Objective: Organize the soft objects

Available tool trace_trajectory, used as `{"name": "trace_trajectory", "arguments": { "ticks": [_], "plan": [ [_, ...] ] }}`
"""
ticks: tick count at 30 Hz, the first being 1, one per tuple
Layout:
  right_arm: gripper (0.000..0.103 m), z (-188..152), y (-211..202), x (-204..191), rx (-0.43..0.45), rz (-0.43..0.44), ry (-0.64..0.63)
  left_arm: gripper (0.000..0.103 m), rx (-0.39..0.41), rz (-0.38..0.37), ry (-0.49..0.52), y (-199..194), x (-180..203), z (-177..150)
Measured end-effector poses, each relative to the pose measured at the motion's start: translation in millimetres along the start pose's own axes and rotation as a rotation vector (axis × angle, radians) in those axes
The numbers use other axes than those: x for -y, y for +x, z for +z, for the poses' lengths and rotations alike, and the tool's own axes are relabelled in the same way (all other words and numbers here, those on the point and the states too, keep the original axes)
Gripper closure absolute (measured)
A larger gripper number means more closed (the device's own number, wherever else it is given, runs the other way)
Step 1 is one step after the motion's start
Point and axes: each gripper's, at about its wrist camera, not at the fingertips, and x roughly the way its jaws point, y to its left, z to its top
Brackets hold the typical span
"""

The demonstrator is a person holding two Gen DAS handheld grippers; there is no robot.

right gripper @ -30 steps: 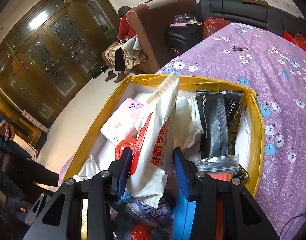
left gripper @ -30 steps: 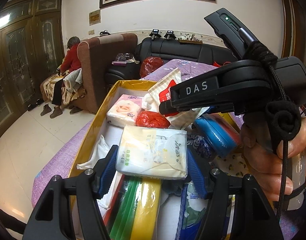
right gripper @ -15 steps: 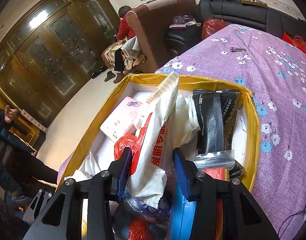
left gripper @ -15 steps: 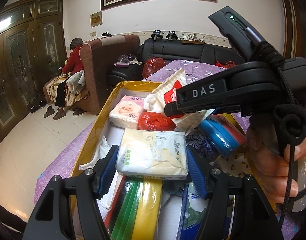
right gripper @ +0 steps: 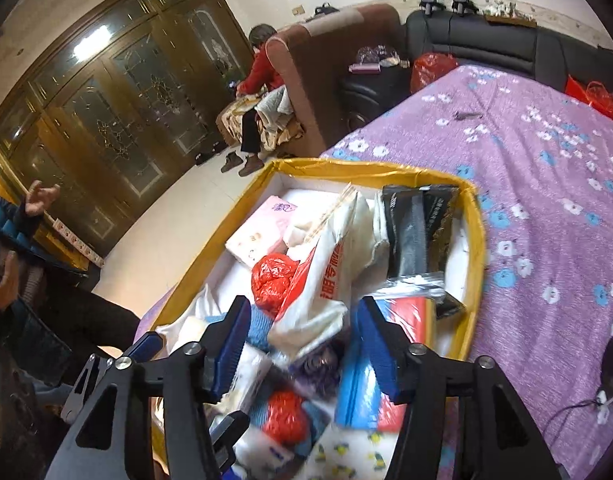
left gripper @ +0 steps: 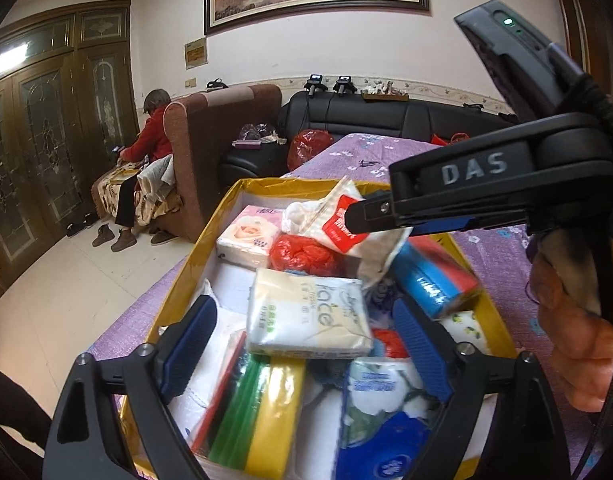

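Where a second ago the left gripper [left gripper: 302, 336] was clamped on the cream tissue pack [left gripper: 306, 316], its jaws are now opening, and the blue pads stand clear of the pack on both sides. The pack lies released in the yellow box [left gripper: 210, 236], resting on the striped yellow and green packet [left gripper: 258, 404] and just in front of the red bag [left gripper: 306, 256].

The right gripper [right gripper: 302, 344] has likewise let go: earlier it pinched the white plastic bag [right gripper: 326, 276] with red print, and now its jaws are opening, with a gap on each side of the bag, which slumps between them among the things in the box. This gripper has also drawn back a little from the box. The pink tissue pack [left gripper: 248, 236] and the black packet [right gripper: 420, 232] lie where they were.
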Motion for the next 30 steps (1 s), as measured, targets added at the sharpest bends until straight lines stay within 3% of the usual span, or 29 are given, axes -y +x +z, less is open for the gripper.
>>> {"name": "trace_trajectory", "arguments": {
  "ticks": [4,13,18,23,27,30],
  "plan": [
    [0.028,-11,-29,2,0.053,-0.021,-0.021,0.006,0.020,0.007,0.011,-8,9,-1],
    [0.023,-45,-89,31,0.107,-0.072,0.012,0.003,0.028,0.007,-0.034,-17,23,-4],
    [0.022,-87,-119,48,0.113,-0.172,-0.029,0.000,0.043,0.015,-0.027,-25,34,-5],
    [0.019,-124,-145,68,0.194,-0.318,-0.053,0.000,0.041,0.049,-0.002,-30,46,-6],
    [0.017,-137,-155,82,0.260,-0.392,-0.040,0.000,0.038,0.035,-0.004,-34,53,-5],
    [0.017,-136,-149,86,0.239,-0.388,-0.037,0.000,0.026,0.050,0.002,-34,60,-4]
  ]
}}
